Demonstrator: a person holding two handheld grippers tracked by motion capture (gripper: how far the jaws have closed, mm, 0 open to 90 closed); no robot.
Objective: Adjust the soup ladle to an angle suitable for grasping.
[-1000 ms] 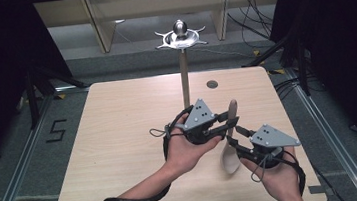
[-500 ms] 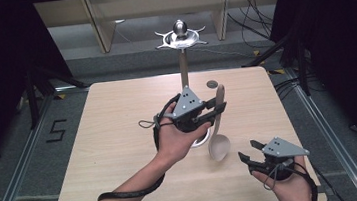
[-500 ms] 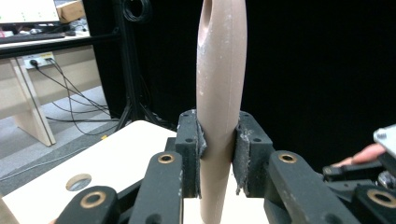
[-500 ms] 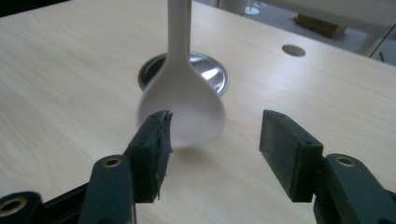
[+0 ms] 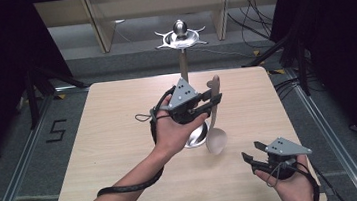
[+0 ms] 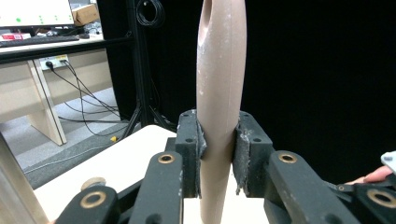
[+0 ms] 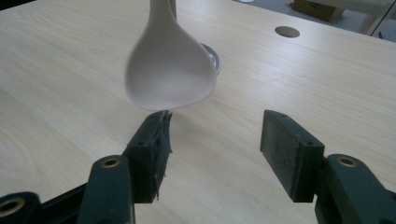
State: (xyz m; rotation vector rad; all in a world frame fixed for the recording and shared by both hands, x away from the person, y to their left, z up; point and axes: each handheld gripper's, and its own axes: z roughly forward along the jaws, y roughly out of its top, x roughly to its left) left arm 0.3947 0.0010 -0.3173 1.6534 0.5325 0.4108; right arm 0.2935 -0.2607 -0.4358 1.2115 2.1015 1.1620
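Holding: the left hand-held gripper had its jaws squeezed tight on the handle of a pale spoon
Spoon: it hung almost straight up and down in the air, handle up and round bowl down, just over the worktop and not touching it
Spoon up close: in the left gripper view the spoon sat between the two black pads, pinched at a thin part of the handle
Stand: a shiny metal stand with little hooks on top stood behind the spoon, with its round foot right beside the spoon bowl
Right side: the right hand-held gripper had its jaws wide apart with nothing in them, low near the front edge of the worktop and a little way from the spoon
Right view: the spoon bowl hung just past the parted jaws
Job in hand: it looked like the spoon was meant to go up onto a hook of the stand
What could go wrong: the handle was smooth and round, so it could slip or spin in the jaws and the spoon could drop
Another risk: a swinging bowl could bump the pole or foot and shake the stand
One more: the hooks were small, so the hole in the handle tip could miss
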